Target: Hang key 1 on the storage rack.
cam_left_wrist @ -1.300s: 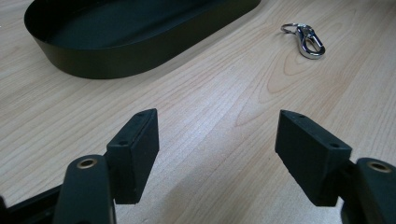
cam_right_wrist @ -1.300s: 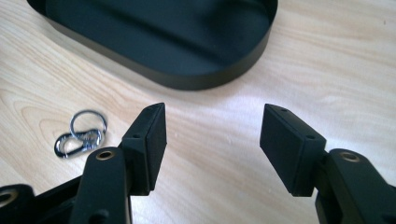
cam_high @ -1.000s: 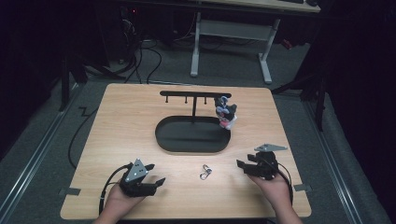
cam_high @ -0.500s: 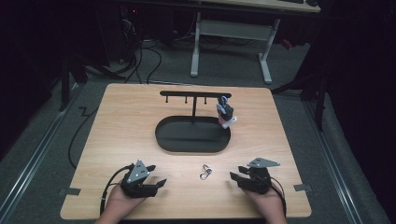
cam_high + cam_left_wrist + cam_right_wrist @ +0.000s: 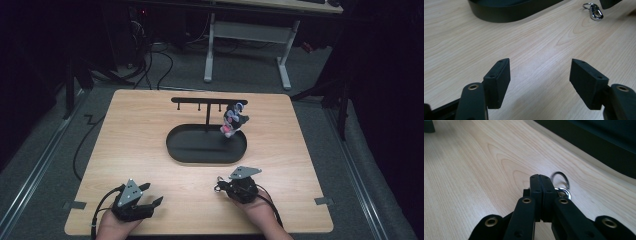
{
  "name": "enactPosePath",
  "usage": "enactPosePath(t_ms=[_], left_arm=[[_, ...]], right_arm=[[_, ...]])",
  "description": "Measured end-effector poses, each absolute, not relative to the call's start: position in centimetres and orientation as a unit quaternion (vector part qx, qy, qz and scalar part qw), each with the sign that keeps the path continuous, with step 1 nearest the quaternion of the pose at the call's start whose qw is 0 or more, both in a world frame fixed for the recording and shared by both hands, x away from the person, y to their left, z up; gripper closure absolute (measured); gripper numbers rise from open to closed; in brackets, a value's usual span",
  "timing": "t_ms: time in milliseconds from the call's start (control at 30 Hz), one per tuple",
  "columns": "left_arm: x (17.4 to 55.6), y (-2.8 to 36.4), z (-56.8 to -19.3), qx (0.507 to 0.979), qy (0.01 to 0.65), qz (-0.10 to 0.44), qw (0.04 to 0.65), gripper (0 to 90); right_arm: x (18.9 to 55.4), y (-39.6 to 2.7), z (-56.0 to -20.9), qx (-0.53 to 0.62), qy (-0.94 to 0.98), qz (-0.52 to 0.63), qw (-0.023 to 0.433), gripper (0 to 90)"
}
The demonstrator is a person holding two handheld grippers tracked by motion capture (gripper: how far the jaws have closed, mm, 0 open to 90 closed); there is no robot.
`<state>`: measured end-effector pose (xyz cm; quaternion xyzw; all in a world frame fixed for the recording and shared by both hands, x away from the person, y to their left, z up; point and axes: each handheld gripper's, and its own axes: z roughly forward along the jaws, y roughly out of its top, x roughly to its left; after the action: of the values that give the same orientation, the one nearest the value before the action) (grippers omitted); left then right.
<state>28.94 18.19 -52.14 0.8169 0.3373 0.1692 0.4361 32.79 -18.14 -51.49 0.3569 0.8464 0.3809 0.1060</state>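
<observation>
Step in hand: pick-up of the small silver metal snap-hook with its split ring (image 5: 562, 185), which lies on the light wooden tabletop (image 5: 140, 130) just near of the black oval tray (image 5: 206, 145).
Right claw (image 5: 541, 182): jaws have just been closing and now stand pressed together; whether the hook's end is pinched between the tips or lies just behind them, I cannot tell.
Left claw (image 5: 540, 75): jaws wide apart, nothing between them, at the near left of the tabletop.
Stand: black hanging rack (image 5: 209, 101) rising from the tray, with a colourful toy keychain (image 5: 233, 120) on its right peg.
Next move: judged, confirm the grip, then lift the hook clear and carry it far toward a free peg.
</observation>
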Motion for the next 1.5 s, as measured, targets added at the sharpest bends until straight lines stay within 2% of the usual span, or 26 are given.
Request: enactPosePath(t_ms=[167,367,833,1233,1500], left_arm=[[28.8,18.5,-52.0,0.814,0.341,0.17,0.439,33.8],[29.4,17.2,-51.8,0.821,0.32,0.162,0.444,33.8],[31.4,13.2,-51.8,0.841,0.264,0.138,0.451,33.5],[31.3,13.5,-51.6,0.839,0.266,0.14,0.453,33.5],[31.3,13.5,-51.7,0.839,0.268,0.139,0.453,33.4]], right_arm=[[32.9,-17.6,-51.8,0.351,0.856,0.364,0.107,90.0],[32.2,-18.8,-52.1,0.357,0.856,0.359,0.105,90.0],[29.1,-25.2,-52.1,0.432,0.821,0.349,0.131,90.0],[28.9,-23.5,-52.0,0.406,0.832,0.356,0.124,88.8],[29.1,-24.4,-52.3,0.42,0.828,0.35,0.122,88.7]])
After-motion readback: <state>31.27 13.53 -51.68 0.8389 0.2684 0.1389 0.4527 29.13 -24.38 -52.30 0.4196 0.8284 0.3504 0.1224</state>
